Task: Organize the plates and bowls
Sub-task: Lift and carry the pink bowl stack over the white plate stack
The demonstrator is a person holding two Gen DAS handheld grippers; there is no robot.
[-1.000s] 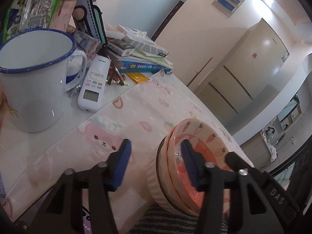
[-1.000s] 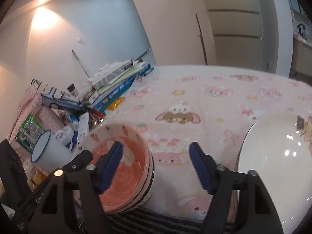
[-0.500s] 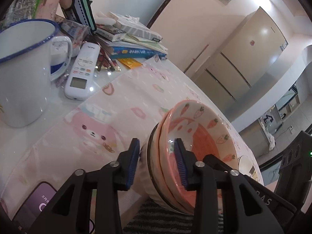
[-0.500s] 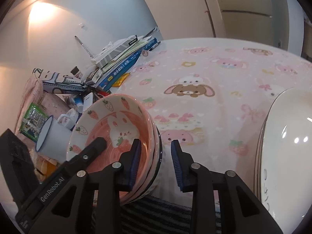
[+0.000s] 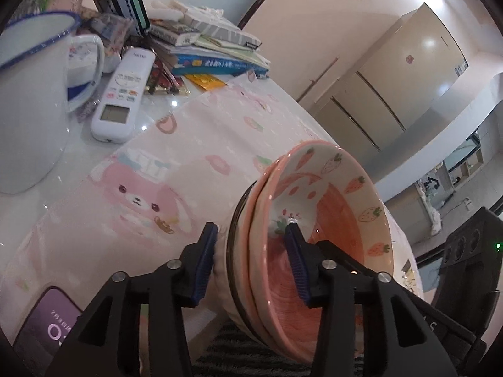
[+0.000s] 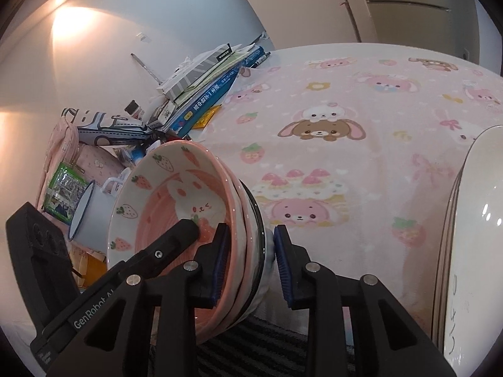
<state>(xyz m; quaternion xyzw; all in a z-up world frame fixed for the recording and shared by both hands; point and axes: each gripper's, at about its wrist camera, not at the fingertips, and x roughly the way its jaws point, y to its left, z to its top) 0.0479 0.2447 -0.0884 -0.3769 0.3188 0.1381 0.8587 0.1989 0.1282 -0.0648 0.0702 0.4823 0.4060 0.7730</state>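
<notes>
Both grippers are on the same stack of bowls [image 5: 317, 229] at the near edge of the table [image 5: 220, 132].

Left gripper [image 5: 251, 264]: jaws straddle the stack's rim, one pad inside the top pink bowl, one against the white outer wall. The jaws are opening slightly, yet the pads look to me as if they press the wall on both sides.

Right gripper [image 6: 250, 262]: jaws pinch the opposite rim, one pad inside, one on the outside wall, both touching.

The stack sits tilted, its mouth tipped toward the cameras, so I judge it partly lifted or being steadied, not flat on the cloth.

Progress, my reading: bowls nested, so that part looks done. A stack of white plates [image 6: 471, 235] lies at the near right edge of the table, well apart from the bowls. Left to do: set the bowls in their final spot, perhaps nearer the plates.

Room: the pink cloth [image 6: 330, 110] between bowls and plates is bare out to the far edge. Left side is crowded: phone [image 5: 47, 323] at the near corner, enamel mug [image 5: 31, 100], remote [image 5: 122, 94], then a pile of books [image 5: 213, 47] at the far left corner. I would keep moves right.
</notes>
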